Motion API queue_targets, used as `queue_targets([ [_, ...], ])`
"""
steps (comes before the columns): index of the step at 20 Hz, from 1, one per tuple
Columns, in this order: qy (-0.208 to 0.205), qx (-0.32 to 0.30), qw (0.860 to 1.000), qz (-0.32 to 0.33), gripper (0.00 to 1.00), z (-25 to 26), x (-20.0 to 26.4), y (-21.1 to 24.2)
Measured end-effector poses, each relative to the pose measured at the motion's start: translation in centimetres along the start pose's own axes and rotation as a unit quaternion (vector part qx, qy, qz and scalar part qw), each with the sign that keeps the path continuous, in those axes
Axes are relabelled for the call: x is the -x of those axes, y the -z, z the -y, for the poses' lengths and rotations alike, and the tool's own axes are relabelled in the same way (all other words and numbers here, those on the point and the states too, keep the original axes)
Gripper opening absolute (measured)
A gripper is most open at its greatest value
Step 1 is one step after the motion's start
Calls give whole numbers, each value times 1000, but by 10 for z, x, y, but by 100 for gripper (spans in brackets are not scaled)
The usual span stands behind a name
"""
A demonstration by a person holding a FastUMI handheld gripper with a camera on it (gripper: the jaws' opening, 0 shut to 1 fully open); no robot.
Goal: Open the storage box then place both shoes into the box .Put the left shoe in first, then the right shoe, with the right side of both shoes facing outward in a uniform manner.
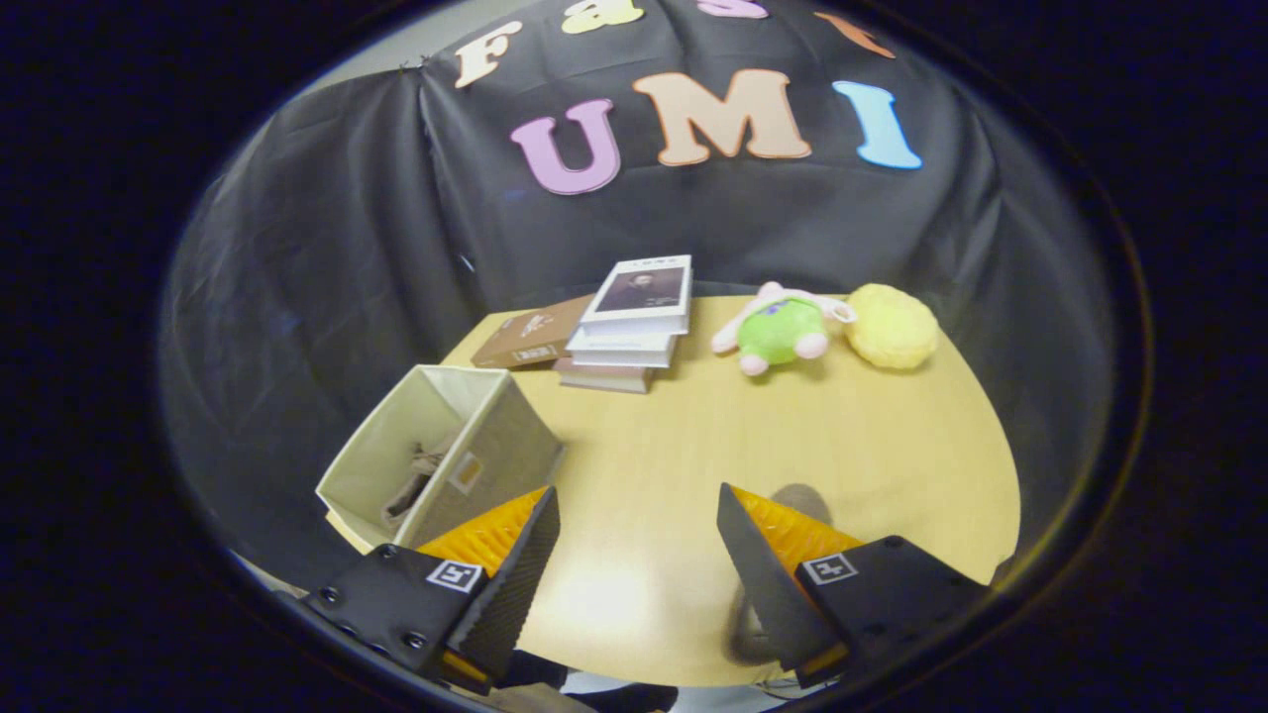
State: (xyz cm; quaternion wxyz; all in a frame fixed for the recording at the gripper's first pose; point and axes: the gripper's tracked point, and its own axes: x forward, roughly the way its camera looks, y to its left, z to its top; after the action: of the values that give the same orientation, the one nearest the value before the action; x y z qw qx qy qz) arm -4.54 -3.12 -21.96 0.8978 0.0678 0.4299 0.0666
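The table (892,465) is the largest thing here: a smooth, pale wood-coloured top with a rounded edge, faintly glossy where light pools between the fingers. Behind it hangs dark, softly creased cloth as the booth wall.

On the table, ahead of the left finger, stands the storage box (441,451), a square, open-topped bin of beige woven fabric with stiff, straight walls and a small tag on its outer face. Inside it lies one shoe (416,480), greyish-tan and laced, resting low against the bottom. The other shoe (783,555) is on the table at the right finger, mostly hidden behind it; a rounded grey part shows above the finger and another part below it, blurred.

Beyond the fingers, at the far side of the table, sits a stack of books (629,332), flat rectangular volumes with white page edges, and a brown book leaning beside them. To their right lie a plush toy (783,332), soft, green and pink, and just beside it a fuzzy yellow ball (892,325).

The gripper (639,555) hangs above the table with its fingers spread wide apart, ridged on their outer faces and finely textured inside. Nothing is between them but bare tabletop.
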Motion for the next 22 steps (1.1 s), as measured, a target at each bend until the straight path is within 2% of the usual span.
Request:
queue_targets([
  [9, 58, -3, 997, -57, 100, 100, 2, 62],
  [18, 63, 10, 984, -167, 99, 140, -29, 147],
  [22, 34, -22, 980, -196, 69, 132, -32, 158],
])
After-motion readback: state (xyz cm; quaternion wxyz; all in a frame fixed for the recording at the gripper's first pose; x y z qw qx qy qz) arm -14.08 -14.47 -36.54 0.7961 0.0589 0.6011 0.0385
